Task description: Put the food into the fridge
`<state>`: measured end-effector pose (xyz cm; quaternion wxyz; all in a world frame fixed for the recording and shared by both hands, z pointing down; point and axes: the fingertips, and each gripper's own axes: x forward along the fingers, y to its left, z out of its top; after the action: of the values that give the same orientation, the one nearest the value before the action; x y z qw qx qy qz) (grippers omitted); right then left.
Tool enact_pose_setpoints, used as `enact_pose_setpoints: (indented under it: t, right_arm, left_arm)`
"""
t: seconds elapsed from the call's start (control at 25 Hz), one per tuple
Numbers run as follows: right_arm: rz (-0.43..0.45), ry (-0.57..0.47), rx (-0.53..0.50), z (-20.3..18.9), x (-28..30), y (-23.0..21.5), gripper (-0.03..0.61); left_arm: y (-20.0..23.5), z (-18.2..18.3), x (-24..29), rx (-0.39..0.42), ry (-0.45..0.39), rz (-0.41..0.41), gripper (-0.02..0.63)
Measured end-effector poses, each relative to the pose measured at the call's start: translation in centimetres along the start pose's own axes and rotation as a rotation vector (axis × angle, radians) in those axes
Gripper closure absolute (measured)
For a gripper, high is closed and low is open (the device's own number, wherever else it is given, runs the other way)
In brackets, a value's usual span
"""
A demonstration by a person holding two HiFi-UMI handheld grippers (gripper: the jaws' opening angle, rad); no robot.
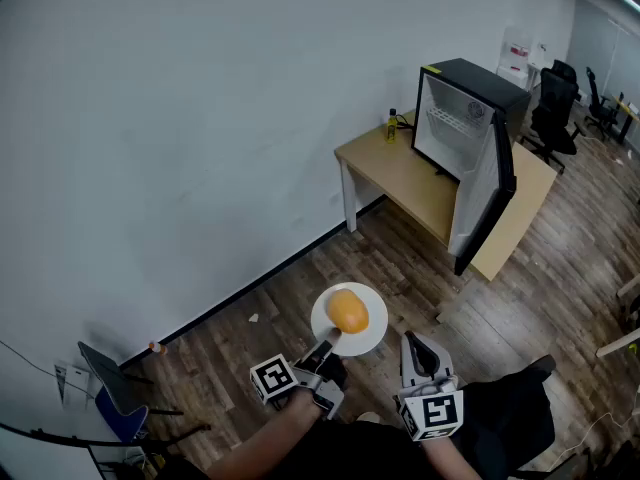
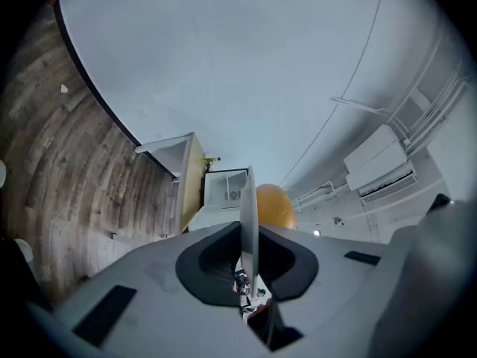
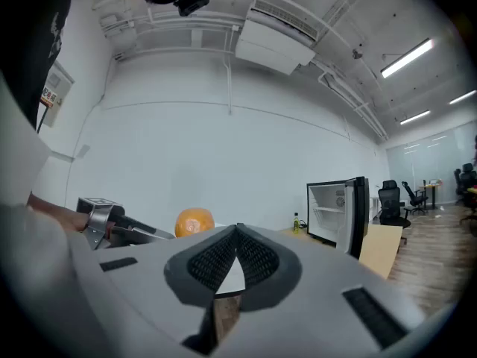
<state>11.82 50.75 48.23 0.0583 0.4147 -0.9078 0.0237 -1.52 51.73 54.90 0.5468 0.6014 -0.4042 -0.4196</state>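
Observation:
An orange point(image 1: 348, 311) lies on a white plate point(image 1: 375, 334) held out over the wooden floor. My left gripper point(image 1: 328, 346) is shut on the plate's near rim; in the left gripper view the plate point(image 2: 248, 207) stands edge-on between the pads with the orange point(image 2: 274, 206) beside it. To the right, my right gripper point(image 1: 410, 344) is shut and holds nothing; its tips point(image 3: 237, 231) meet. The small black fridge point(image 1: 468, 113) stands on a table ahead with its door point(image 1: 490, 183) swung open and its white inside showing.
The wooden table point(image 1: 400, 173) stands against the white wall, with a yellow-green bottle point(image 1: 391, 125) beside the fridge. Black office chairs point(image 1: 555, 108) stand behind it. A blue chair point(image 1: 115, 398) stands at the lower left by the wall.

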Motion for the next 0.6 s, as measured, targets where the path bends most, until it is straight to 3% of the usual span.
enact_pose_setpoints:
  t: [0.32, 0.6]
  right_arm:
    - [-0.004, -0.031, 0.056, -0.4, 0.2, -0.7, 0.518]
    - [-0.042, -0.012, 0.063, -1.4, 4.8, -2.1, 0.518]
  left_arm:
    - [1.1, 1.1, -0.1, -0.010, -0.025, 0.023, 0.584]
    - [2.0, 5.6, 3.5, 0.005, -0.009, 0.028, 0.584]
